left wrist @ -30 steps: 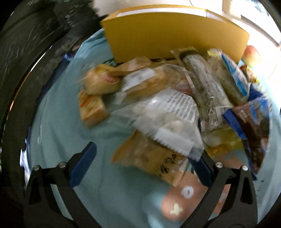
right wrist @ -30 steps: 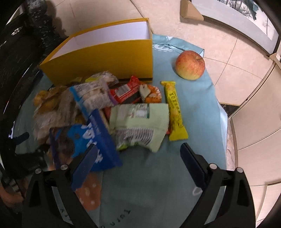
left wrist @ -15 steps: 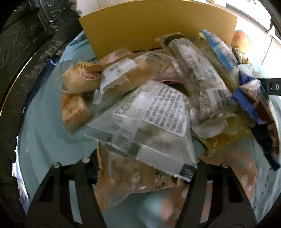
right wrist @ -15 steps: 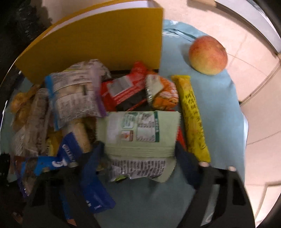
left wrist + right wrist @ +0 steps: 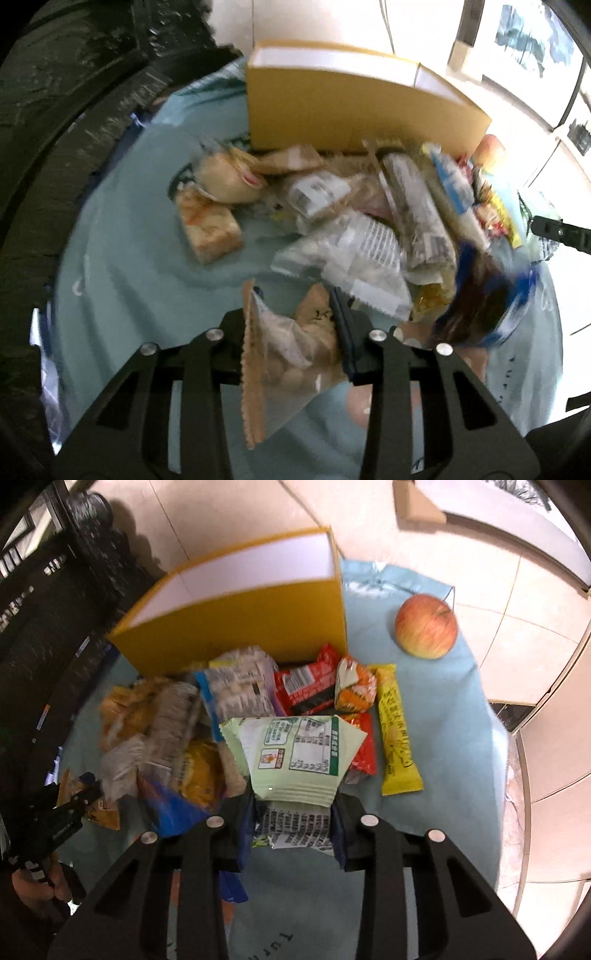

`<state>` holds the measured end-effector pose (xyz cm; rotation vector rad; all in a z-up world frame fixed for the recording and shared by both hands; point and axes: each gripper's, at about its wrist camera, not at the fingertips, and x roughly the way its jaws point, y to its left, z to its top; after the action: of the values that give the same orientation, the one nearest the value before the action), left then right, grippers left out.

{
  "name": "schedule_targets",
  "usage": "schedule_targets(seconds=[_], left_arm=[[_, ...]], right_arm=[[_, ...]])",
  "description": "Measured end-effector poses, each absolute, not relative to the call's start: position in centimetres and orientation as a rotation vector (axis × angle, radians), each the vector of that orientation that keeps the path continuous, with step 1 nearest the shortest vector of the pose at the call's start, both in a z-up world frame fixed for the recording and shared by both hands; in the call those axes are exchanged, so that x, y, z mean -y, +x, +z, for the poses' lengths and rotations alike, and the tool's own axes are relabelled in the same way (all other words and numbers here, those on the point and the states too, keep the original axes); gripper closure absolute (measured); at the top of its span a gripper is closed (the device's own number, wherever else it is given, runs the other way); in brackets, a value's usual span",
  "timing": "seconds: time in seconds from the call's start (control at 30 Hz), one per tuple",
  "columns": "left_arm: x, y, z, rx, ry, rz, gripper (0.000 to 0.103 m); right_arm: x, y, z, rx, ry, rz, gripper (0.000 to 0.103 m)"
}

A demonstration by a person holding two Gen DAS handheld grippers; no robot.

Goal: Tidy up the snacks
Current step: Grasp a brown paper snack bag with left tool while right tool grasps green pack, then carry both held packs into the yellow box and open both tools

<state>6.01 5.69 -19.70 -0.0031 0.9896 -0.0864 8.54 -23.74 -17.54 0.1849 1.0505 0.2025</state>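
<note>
I'm gripping with both claws. My left gripper [image 5: 295,325] is clamping a clear tan-edged cookie bag [image 5: 284,354], jaws narrow after just closing in on it from wide. The bag's long axis is running 12 to 6 in the left wrist view, serrated seam along its 9 o'clock side, top end pointing at 12 toward the yellow box [image 5: 354,107]. It's sitting at 6 o'clock of the snack pile [image 5: 362,229].

My right gripper [image 5: 291,812] is pinching a pale green packet [image 5: 295,757], jaws likewise narrow after closing from wide. The packet's long axis is running 12 to 6 in the right wrist view, printed back panel facing up, its lower sealed end between the pads, its far end pointing at 12 toward the box. It's lying at the pile's 6 o'clock edge on the light blue cloth [image 5: 443,709].

A yellow bar [image 5: 397,731] is lying at 3 o'clock of the green packet, long axis roughly 12 to 6. The apple [image 5: 424,626] is sitting at 1 o'clock, apart from the pile.

Versus a second ago: both packets were lying loose between wide jaws; now each is caught. The cookie bag is now reading upright in the left view instead of slanted under the clear packet [image 5: 354,258].
</note>
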Motion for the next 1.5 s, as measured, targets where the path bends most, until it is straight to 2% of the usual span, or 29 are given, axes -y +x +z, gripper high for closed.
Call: schedule_targets(seconds=[0.33,0.47,0.53,0.57,0.67,0.7,0.77,0.8,0.83,0.87,1.2,1.5], left_arm=[[-7.7,5.5,-17.8,-0.962,-0.040,-0.107,0.072],[-6.6,5.2,-20.9,-1.036,0.014,-0.134,0.070],[-6.0,4.8,-22.6,-1.044,0.057,-0.094,0.048],[-6.0,4.6,-23.0,-1.042,0.061,-0.086,0.030],[-5.7,4.4,-24.4,-1.059,0.086,-0.065,0.011],[-5.6,4.3,-24.8,-1.068,0.105,-0.061,0.011],[-5.8,4.1,-25.3,-1.080,0.106,-0.058,0.013],[-6.2,4.1,-25.4,-1.087,0.091,-0.053,0.034],[-6.7,4.2,-25.7,-1.110,0.073,-0.038,0.050],[-7.6,4.3,-25.7,-1.119,0.006,-0.053,0.061],[-8.9,3.4,-22.0,-1.038,-0.113,-0.095,0.063],[-5.3,4.2,-13.1,-0.858,-0.050,-0.171,0.063]], right_arm=[[24.0,6.7,-15.8,-1.038,0.203,0.198,0.069],[23.7,6.3,-16.5,-1.061,0.207,0.206,0.069],[23.4,6.0,-16.7,-1.069,0.203,0.213,0.069],[23.2,5.8,-16.8,-1.074,0.200,0.217,0.069],[22.7,5.2,-16.9,-1.083,0.186,0.230,0.068],[22.5,5.0,-16.9,-1.084,0.179,0.232,0.068],[22.6,4.8,-16.8,-1.082,0.177,0.231,0.068],[22.6,4.7,-16.8,-1.081,0.179,0.229,0.068],[22.7,4.7,-16.7,-1.079,0.179,0.224,0.068],[22.8,4.6,-16.7,-1.078,0.179,0.221,0.068],[22.7,4.3,-16.1,-1.066,0.175,0.225,0.068],[21.9,5.5,-11.9,-0.978,0.173,0.269,0.068]])
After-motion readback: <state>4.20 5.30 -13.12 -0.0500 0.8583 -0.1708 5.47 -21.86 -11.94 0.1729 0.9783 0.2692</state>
